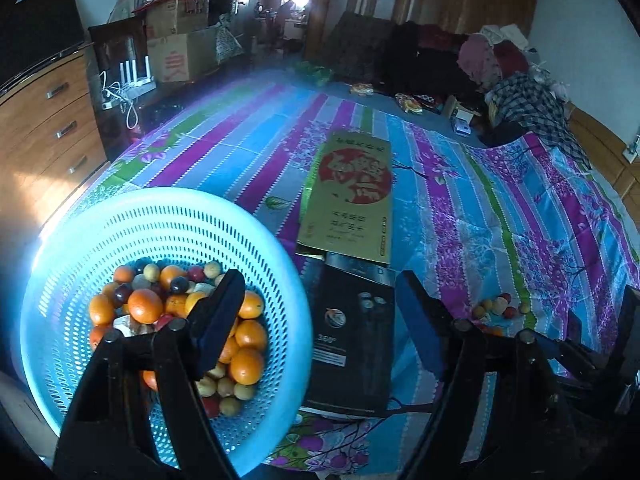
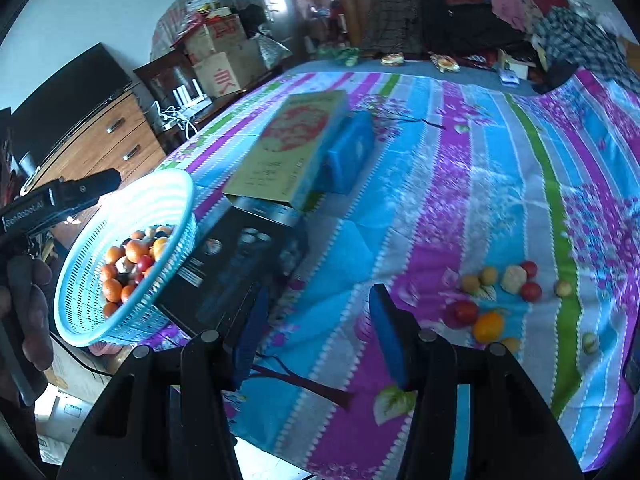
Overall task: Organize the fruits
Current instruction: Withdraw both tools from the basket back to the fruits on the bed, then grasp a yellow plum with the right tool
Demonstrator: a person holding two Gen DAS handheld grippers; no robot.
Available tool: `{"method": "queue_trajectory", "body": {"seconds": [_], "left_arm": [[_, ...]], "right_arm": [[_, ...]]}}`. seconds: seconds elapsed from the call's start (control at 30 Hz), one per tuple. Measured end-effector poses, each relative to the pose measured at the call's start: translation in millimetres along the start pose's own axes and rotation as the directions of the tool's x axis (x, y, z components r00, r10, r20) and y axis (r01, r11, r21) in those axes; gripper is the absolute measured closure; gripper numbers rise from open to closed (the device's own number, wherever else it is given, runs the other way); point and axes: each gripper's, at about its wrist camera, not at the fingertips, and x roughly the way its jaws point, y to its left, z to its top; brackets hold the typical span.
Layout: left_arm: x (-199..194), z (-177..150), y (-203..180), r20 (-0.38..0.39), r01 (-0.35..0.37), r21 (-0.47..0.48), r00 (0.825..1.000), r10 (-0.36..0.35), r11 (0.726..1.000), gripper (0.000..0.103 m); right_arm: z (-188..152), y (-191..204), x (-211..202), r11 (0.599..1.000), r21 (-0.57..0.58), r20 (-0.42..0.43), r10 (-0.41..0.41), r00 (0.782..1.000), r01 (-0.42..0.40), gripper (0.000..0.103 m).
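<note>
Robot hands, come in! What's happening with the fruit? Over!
Left gripper open, empty. Right gripper open, empty. Blue basket full of fruit; loose fruit on the bedsheet. Nothing blocking it.

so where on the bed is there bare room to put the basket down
Bare sheet lies between the black box and the loose fruit, and beyond the fruit toward the clothes pile. Crowded: around the basket, the boxes and the yellow box.
</note>
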Motion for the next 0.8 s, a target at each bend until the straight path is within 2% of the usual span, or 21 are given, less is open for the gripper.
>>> {"method": "queue_trajectory", "body": {"seconds": [0.4,0.5,0.63,0.8], "left_arm": [[23.9,-17.7,-72.2,-0.088,0.091,0.144,0.993,-0.079,0.985,0.025],[30.2,-25.3,-87.6,-0.117,0.109,0.175,0.989,-0.089,0.979,0.025],[38.6,-32.3,-96.7,-0.151,0.127,0.19,0.984,-0.099,0.974,0.025],[50.6,-42.3,-116.9,-0.196,0.153,0.225,0.974,-0.108,0.962,0.025]], "right_arm": [[-43.3,-69.8,0.0,0.997,0.063,-0.019,-0.042,0.999,0.043,0.047],[-66.2,-100.8,-0.2,0.994,0.098,-0.023,-0.053,0.998,0.055,0.047],[-93.7,-143.4,8.1,0.983,0.152,-0.069,-0.091,0.993,0.101,0.047],[-105.8,-174.1,19.4,0.978,0.18,-0.083,-0.095,0.992,0.109,0.053]]}}
